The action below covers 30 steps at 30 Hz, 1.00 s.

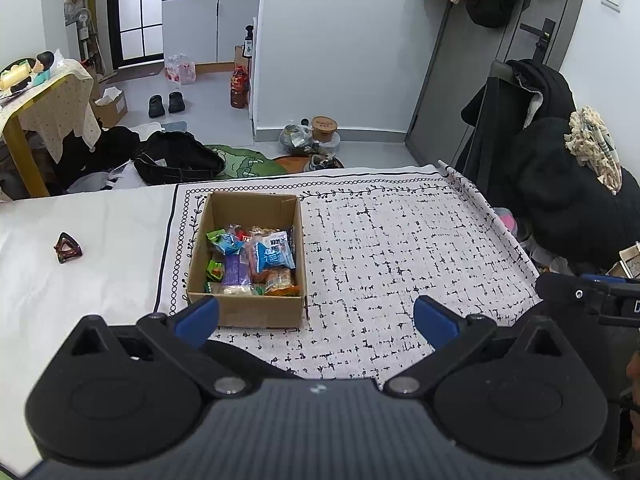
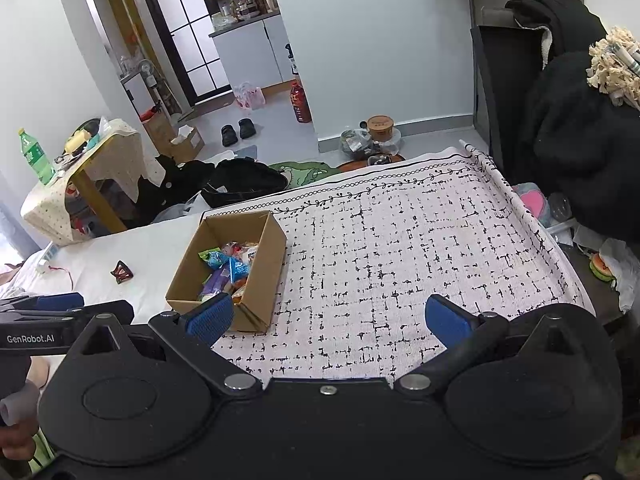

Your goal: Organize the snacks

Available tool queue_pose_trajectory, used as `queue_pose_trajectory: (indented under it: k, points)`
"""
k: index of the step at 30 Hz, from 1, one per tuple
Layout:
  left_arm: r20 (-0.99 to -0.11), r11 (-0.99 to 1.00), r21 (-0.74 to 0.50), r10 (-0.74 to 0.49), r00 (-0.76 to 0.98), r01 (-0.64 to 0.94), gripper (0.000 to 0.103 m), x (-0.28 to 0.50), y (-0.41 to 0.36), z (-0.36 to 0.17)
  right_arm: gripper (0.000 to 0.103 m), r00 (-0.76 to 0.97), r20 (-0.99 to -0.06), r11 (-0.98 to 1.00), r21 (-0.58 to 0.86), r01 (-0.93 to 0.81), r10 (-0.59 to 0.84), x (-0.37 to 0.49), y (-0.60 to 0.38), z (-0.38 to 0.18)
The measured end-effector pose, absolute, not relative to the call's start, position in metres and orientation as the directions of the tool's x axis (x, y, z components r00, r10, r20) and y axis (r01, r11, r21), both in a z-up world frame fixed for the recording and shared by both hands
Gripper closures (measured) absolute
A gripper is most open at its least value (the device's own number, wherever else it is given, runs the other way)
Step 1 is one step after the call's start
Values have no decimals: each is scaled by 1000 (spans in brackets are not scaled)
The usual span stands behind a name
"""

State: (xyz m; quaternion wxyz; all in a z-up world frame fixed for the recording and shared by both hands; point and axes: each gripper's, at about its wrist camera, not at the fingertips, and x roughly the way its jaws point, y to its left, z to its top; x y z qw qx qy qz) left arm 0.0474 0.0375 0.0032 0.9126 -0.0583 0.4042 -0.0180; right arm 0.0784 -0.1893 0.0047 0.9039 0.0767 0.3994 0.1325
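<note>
Brown box (image 1: 244,312), black-on-white patterned cloth (image 1: 400,248)

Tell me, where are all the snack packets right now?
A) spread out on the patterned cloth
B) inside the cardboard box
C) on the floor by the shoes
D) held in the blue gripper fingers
B: the snack packets all lie inside the open cardboard box, while the patterned cloth beside it is bare and both grippers are open, holding nothing.

Lower snack packets (image 1: 240,276) in the cardboard box (image 1: 244,310) are covered by upper ones; print unreadable. The box's near corner (image 2: 240,322) is hidden behind a blue fingertip (image 2: 210,316).
</note>
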Motion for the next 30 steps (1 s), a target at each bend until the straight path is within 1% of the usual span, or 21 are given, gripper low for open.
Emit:
queue_pose_trajectory:
  k: [30]
  points:
    - [-751, 993, -120, -82, 656, -14, 0, 49, 34, -2, 0, 634, -712, 953, 254, -166, 301, 81, -191, 0]
